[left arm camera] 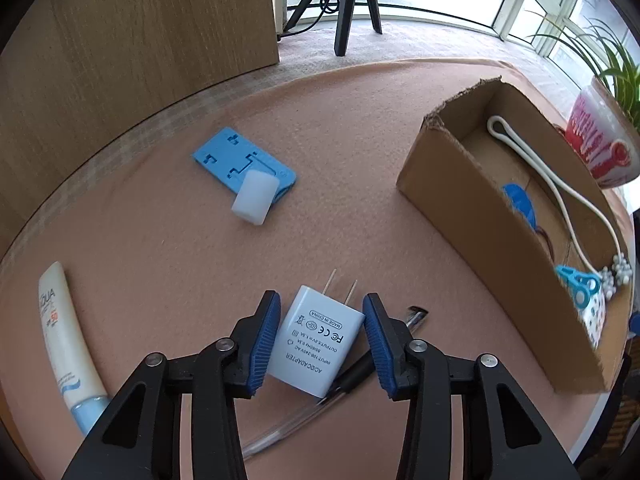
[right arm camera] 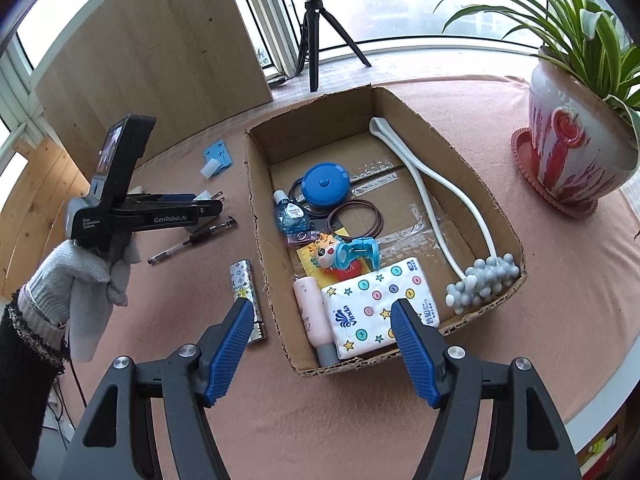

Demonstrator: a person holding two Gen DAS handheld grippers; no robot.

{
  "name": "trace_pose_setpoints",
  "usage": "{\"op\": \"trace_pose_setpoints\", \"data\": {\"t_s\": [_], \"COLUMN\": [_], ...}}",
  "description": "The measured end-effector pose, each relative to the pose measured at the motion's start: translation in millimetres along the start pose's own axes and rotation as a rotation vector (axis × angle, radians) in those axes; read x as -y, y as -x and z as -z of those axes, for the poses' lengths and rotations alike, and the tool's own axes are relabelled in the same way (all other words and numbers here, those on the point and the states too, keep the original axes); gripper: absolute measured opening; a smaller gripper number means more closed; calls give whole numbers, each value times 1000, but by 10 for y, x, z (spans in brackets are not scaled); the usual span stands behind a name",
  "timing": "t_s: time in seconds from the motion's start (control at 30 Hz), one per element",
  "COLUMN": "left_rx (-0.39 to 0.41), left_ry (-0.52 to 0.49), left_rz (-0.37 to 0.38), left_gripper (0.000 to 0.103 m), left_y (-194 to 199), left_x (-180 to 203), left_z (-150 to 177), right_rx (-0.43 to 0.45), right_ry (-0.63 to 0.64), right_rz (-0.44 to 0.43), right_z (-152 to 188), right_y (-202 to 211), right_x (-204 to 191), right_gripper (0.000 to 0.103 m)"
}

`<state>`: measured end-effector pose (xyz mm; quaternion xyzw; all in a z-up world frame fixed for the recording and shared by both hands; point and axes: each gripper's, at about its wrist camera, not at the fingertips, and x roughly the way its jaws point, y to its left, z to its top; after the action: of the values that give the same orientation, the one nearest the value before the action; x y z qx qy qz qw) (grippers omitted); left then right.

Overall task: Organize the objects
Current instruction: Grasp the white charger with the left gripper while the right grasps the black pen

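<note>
Inside cardboard box (right arm camera: 416, 116): tissue pack (right arm camera: 380, 308), tape measure (right arm camera: 325, 183), massager (right arm camera: 482, 282). Left claw (left arm camera: 320, 340) astride adapter (left arm camera: 316, 340), gap visible; right claw (right arm camera: 324, 348) open, empty.

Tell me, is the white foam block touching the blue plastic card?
Touching. In the left wrist view the foam block lies partly on top of the blue card, overlapping its near corner.

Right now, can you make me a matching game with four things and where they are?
Things:
1. white adapter
2. tissue pack
3. sunscreen tube
4. white foam block

Places:
A. in the cardboard box
B. resting on the blue plate
C. between the left gripper fingers
D. on the cloth, left of the left gripper

Pairs: 1-C, 2-A, 3-D, 4-B
</note>
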<state>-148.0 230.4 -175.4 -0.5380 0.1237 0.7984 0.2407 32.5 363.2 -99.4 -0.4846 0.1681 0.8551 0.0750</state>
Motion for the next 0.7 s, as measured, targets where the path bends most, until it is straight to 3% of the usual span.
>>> {"op": "trace_pose_setpoints", "data": {"t_s": [0.3,0.47,0.7], "left_rx": [32,37,42], "left_ry": [59,92,157], "left_rz": [-3,-42,-40], "left_gripper": [45,45,45], "left_y": [308,505,699], "left_x": [-91,-186,-326], "left_z": [668,1067,1463], "right_rx": [-12,-28,-58], "right_ry": [21,70,137], "right_rz": [-26,-60,-111], "right_z": [30,52,67], "right_y": [-53,-124,-273], "right_x": [-164,-369,-709], "right_gripper": [67,67,67]}}
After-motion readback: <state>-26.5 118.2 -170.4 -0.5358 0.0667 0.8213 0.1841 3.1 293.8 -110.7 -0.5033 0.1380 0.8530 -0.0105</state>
